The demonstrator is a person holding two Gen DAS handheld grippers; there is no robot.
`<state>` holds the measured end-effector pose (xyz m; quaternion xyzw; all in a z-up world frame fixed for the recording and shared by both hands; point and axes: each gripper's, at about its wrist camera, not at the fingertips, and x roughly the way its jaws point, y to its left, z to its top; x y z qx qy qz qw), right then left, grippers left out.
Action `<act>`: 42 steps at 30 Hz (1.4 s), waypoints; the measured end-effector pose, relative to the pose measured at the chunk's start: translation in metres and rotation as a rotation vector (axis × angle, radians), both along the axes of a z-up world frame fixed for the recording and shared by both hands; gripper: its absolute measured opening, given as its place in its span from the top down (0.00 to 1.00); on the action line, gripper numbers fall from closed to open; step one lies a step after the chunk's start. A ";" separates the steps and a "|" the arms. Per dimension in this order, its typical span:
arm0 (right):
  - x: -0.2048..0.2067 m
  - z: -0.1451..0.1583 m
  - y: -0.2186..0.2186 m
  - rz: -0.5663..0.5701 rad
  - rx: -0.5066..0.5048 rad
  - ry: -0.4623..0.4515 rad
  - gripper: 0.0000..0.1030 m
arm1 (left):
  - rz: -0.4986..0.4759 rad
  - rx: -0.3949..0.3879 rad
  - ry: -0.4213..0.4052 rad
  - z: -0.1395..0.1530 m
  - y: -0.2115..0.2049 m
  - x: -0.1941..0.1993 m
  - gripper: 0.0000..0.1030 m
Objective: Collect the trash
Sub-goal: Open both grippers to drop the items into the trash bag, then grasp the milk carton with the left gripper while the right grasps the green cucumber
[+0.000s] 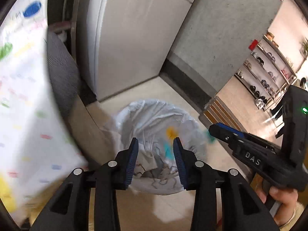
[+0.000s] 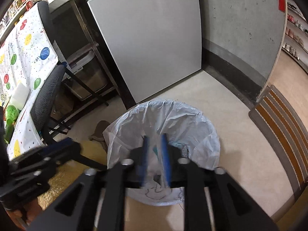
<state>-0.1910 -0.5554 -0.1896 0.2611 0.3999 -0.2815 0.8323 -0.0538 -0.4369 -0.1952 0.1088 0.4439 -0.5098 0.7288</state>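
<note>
Trash bin (image 2: pixel 163 150) lined with a pale translucent bag stands on the light tiled floor (image 2: pixel 221 115), close to the lower corner of a grey fridge (image 2: pixel 150 38) and near the concrete wall (image 2: pixel 240 23). Both grippers hang above its mouth. The left gripper (image 1: pixel 155 154) has its fingers (image 1: pixel 132 159) spread well apart with nothing between them; through the gap the left wrist view shows crumpled paper and printed scraps lying in the bag, with blurred orange and teal patches higher up on the liner. The right gripper (image 2: pixel 155 159) is motion-blurred in its own view; its blue-padded fingers (image 2: pixel 166 159) stand a narrow gap apart, and only the liner and the scraps below show through that gap, so no grasp is visible. In the left wrist view the right gripper (image 1: pixel 221 130) comes in from the right side over the bin's rim, its pads looking nearly together from that angle, with the person's hand (image 1: pixel 283 198) on its handle at the lower right edge. In the right wrist view the left gripper (image 2: pixel 65 144) appears blurred at the lower left. A table (image 2: pixel 23 57) covered by a white cloth with coloured balloons stands to the left, a black mesh chair (image 2: pixel 46 100) just beside it, and green cups (image 2: pixel 10 113) on the cloth. A wooden slatted piece (image 2: pixel 279 127) lies on the floor to the right of the bin.
</note>
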 end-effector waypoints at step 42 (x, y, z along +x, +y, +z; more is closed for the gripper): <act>0.262 0.071 0.293 0.590 -0.059 -0.042 0.56 | 0.698 0.061 -0.267 0.098 0.389 0.115 0.50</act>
